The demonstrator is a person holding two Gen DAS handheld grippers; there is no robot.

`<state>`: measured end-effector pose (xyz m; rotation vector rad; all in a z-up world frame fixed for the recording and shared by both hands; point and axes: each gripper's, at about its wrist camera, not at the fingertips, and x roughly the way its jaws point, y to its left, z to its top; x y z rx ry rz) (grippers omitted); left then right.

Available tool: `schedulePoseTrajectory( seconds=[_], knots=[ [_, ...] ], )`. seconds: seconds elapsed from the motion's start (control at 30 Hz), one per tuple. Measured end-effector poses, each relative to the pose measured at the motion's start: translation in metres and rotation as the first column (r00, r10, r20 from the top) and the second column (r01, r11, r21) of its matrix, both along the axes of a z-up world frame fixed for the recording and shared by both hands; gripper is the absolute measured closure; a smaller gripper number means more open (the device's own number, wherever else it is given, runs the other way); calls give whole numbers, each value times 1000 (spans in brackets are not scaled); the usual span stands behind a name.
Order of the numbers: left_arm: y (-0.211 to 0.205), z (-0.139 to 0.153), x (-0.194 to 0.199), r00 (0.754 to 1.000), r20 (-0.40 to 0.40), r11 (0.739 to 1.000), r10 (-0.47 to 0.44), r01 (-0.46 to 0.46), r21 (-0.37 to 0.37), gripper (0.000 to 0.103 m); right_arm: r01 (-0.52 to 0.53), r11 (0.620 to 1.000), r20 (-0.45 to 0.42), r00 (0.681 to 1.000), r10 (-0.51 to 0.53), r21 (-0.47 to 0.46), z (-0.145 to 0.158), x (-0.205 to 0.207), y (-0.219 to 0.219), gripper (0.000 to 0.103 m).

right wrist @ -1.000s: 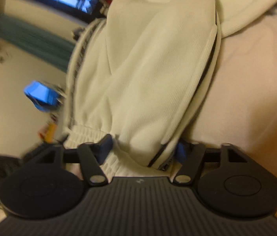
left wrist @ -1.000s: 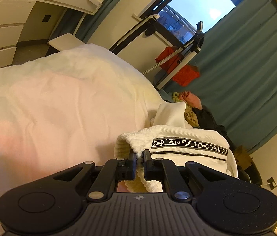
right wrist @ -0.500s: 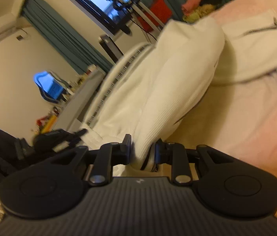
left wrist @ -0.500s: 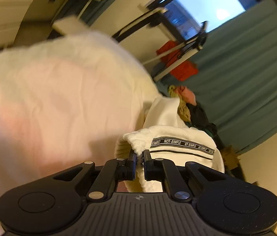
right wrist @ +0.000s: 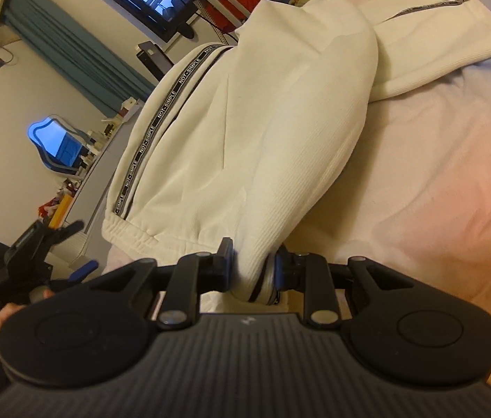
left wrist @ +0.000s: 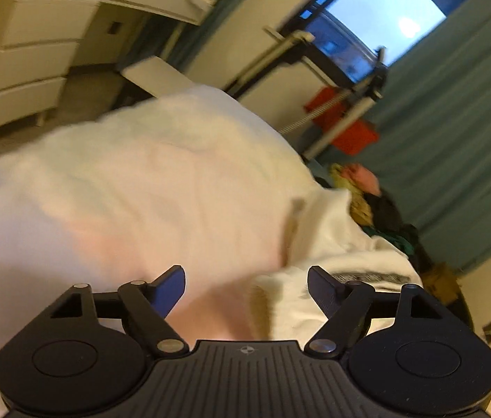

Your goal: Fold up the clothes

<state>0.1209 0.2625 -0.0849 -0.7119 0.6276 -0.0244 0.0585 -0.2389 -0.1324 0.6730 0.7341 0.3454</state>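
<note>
- The left claw point(left wrist: 246, 287) hangs with its jaws spread wide and nothing between them, over the pale bed point(left wrist: 123, 188). My guess is it is free to take a fresh hold on the cloth.
- The white trousers point(right wrist: 245, 132) lie across the bed, waistband toward the near edge, with a "NOT-SIMPLE" stripe point(right wrist: 161, 111) running down one side. One leg end with a zip lies flat toward the far corner.
- The right claw point(right wrist: 250, 271) is clamped on a bunched fold of the trousers near the waistband, probably to keep the doubled layers together while the other claw repositions.
- The left wrist view is blurred; it shows only a small part of the trousers point(left wrist: 343, 278) at its right and a clothes pile point(left wrist: 363, 188) beyond the bed's far edge.
- The right wrist view alone shows the grip, the garment's full length and the left claw point(right wrist: 71, 254) off the bed's near edge.
</note>
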Motion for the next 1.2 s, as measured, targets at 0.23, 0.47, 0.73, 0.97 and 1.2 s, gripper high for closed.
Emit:
schedulePoseTrajectory(
  seconds=[0.23, 0.47, 0.73, 0.97, 1.2],
  knots=[
    [-36, -24, 34, 997, -3, 997, -81, 81, -2, 26, 34, 996, -35, 999, -32, 82, -19, -4, -11, 77],
    [-46, -41, 46, 995, -23, 996, -93, 93, 0, 57, 30, 996, -21, 999, -28, 79, -19, -5, -5, 77],
    [-29, 6, 43, 997, 74, 996, 13, -20, 89, 88, -64, 991, 66, 996, 57, 114, -1, -5, 33, 78],
    [40, 89, 106, 980, 113, 955, 161, -184, 232, 89, -226, 943, 171, 967, 188, 243, 19, 24, 146, 80],
    [118, 117, 200, 953, 71, 828, 294, -292, 478, 89, -350, 875, 170, 936, 310, 335, 14, 86, 290, 80]
  ],
)
